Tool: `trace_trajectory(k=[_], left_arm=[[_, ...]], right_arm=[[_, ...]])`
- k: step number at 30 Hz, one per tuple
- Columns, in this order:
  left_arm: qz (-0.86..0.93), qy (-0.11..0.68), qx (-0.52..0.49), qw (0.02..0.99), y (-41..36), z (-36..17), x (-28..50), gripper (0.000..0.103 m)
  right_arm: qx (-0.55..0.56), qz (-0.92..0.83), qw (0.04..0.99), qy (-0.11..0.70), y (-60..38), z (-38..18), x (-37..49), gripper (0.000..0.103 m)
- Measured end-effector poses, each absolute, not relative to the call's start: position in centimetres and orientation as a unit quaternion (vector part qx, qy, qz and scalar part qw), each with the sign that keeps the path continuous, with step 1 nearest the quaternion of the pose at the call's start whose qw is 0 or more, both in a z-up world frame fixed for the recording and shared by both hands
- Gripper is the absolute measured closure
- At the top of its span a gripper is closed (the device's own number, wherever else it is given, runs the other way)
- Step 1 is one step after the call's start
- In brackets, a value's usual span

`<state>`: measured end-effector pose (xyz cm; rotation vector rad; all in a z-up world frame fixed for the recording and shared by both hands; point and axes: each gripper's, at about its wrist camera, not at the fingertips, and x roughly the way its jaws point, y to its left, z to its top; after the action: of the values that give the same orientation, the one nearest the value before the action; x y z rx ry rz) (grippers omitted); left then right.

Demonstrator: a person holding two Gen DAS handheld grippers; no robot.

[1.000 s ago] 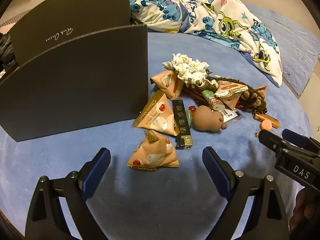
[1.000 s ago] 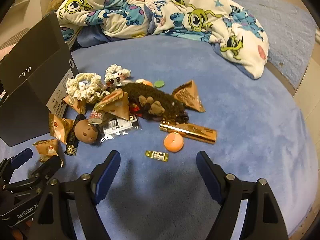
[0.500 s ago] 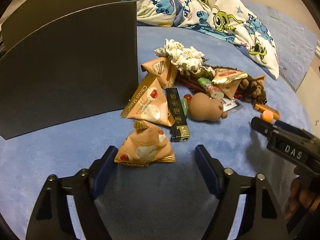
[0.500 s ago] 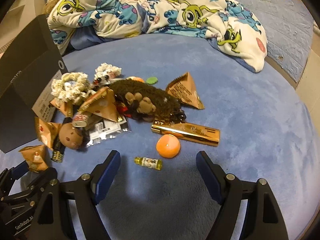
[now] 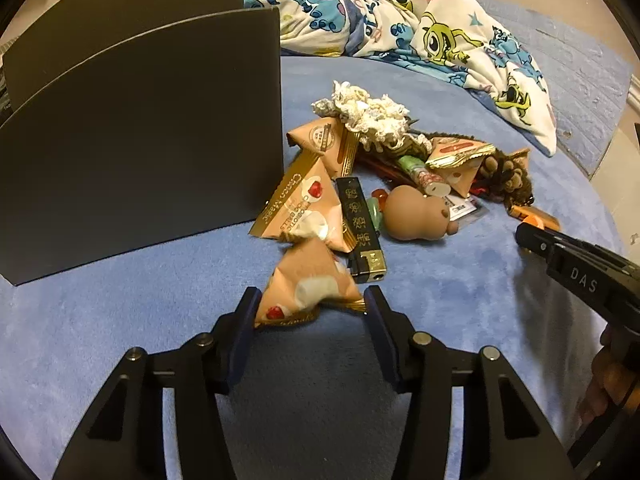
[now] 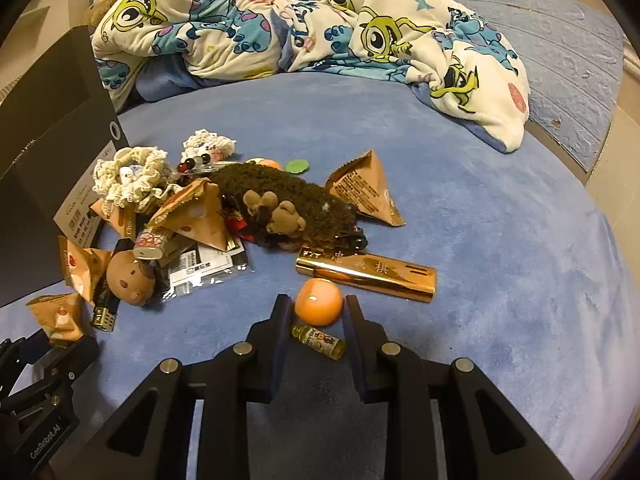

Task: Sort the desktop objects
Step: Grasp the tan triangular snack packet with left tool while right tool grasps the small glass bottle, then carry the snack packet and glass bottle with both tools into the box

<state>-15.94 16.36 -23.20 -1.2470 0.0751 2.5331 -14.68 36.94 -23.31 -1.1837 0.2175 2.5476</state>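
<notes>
A pile of small objects lies on the blue bed. My left gripper [image 5: 310,306] has closed in around a pink triangular snack packet [image 5: 308,286]; its pads touch the packet's two ends. My right gripper [image 6: 316,316] has narrowed around an orange ball [image 6: 319,301] and a small yellow bottle [image 6: 319,340]; small gaps still show beside them. Behind lie a gold lighter box [image 6: 366,274], a brown bear plush [image 6: 280,208], a brown round figure [image 5: 416,218], a black lighter [image 5: 360,232] and more snack packets [image 5: 304,208].
A tall black box [image 5: 140,148] stands at the left, close to the pile. A cartoon-print blanket [image 6: 304,28] is bunched at the back. The bed's edge curves down at the right [image 6: 600,184]. The right gripper's body shows in the left view [image 5: 580,272].
Both grippers moved forward and down and closed in from wide open: the left around the near snack packet, the right around the orange ball and small bottle.
</notes>
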Motion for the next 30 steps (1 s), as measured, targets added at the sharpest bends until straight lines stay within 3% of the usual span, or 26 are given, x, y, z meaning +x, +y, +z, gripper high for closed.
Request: trace_trajectory(k=[30], left_arm=[[0.908, 0.011, -0.383, 0.168, 14.0, -14.0, -15.0, 0.052]], right_arm=[[-0.367, 0.919, 0.126, 0.071, 34.5, -16.7, -13.7, 0.077]])
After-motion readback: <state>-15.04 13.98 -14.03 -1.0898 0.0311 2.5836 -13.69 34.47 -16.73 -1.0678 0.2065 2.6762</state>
